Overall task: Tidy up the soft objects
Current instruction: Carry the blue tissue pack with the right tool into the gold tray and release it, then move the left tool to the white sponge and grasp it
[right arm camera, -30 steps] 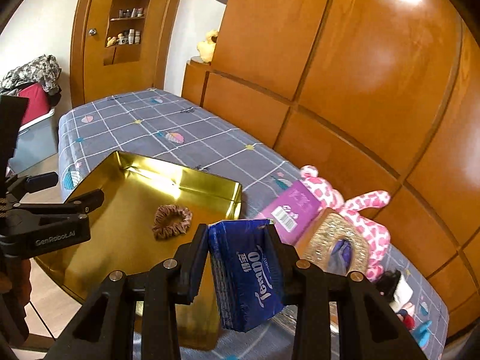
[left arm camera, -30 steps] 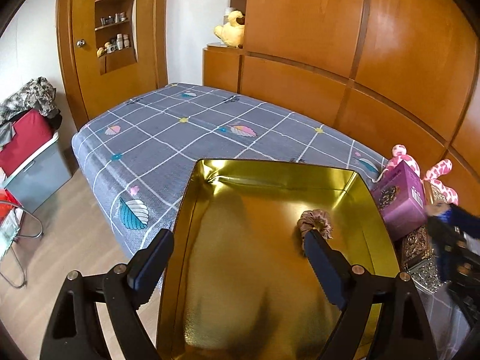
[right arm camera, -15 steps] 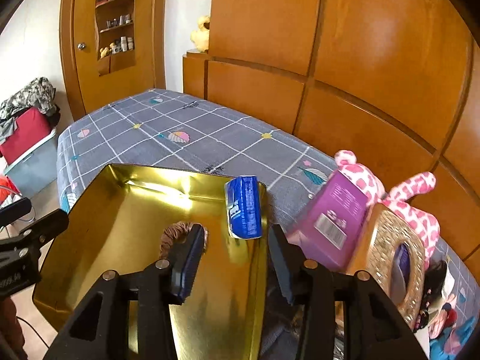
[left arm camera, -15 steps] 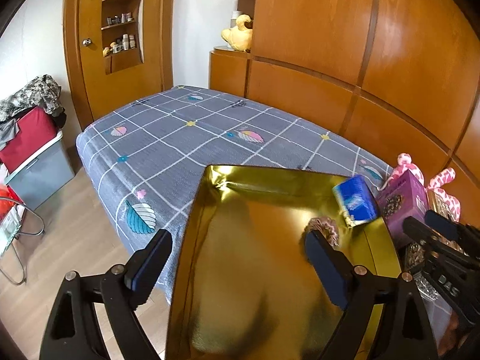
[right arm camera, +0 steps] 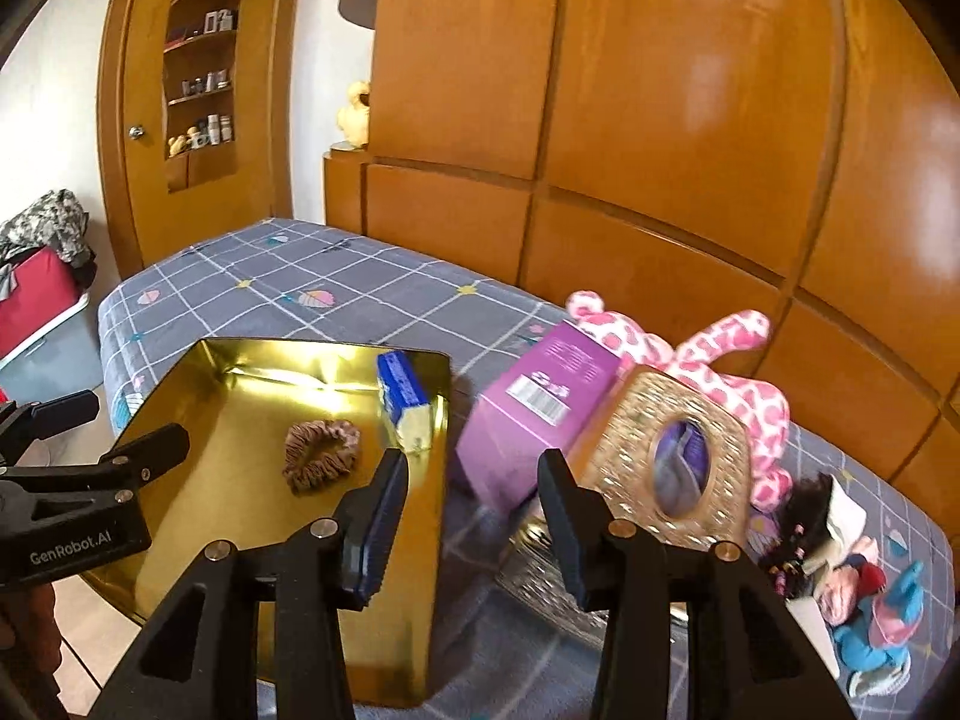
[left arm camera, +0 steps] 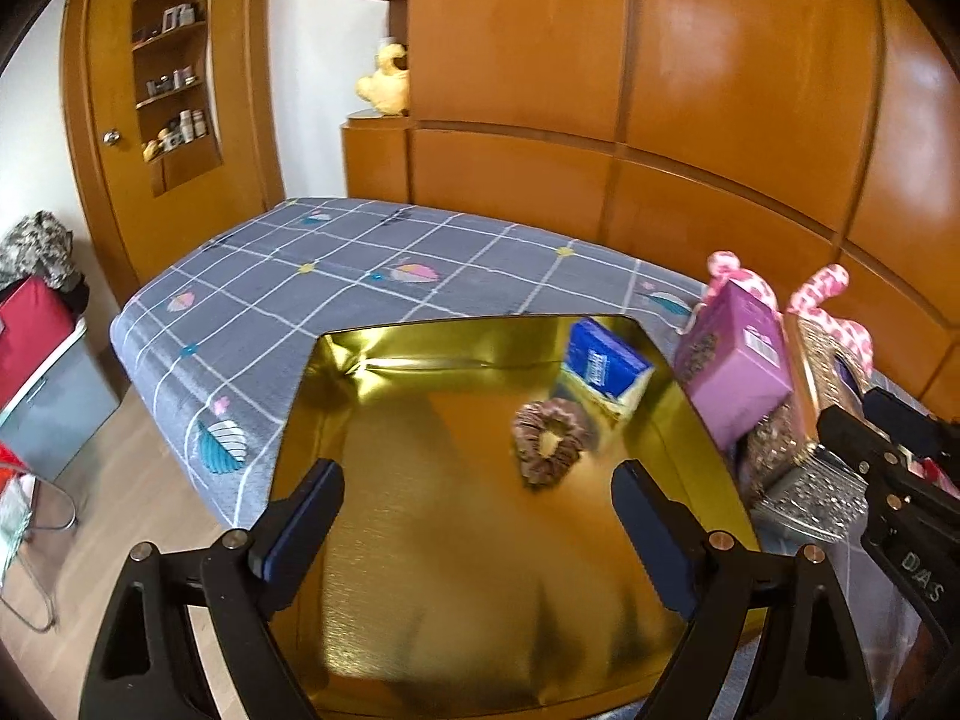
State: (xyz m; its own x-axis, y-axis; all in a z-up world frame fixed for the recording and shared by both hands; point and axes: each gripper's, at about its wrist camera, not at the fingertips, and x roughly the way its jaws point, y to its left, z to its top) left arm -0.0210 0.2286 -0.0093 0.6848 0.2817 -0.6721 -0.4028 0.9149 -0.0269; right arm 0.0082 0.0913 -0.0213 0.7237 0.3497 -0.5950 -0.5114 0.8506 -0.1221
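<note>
A gold tin tray (left arm camera: 456, 600) (right arm camera: 228, 498) rests on the bed's near edge. In it lie a brown scrunchie (left arm camera: 549, 441) (right arm camera: 321, 456) and a blue tissue pack (left arm camera: 603, 363) (right arm camera: 402, 396) leaning in the far right corner. My left gripper (left arm camera: 477, 531) is open and empty above the tray's near part. My right gripper (right arm camera: 474, 516) is open and empty, over the tray's right rim. A pink spotted plush (right arm camera: 708, 360) and a small doll (right arm camera: 852, 576) lie on the bed to the right.
A purple box (right arm camera: 540, 408) (left arm camera: 732, 372) and a glittery tissue box (right arm camera: 672, 462) stand right of the tray. The bed (left arm camera: 336, 276) has a grey checked cover. Wood panelling runs behind. A grey bin with red cloth (left arm camera: 42, 372) stands on the floor at left.
The right gripper opened and let the blue tissue pack go into the tray's far right corner, then drew back to the right. The left gripper stayed open over the tray.
</note>
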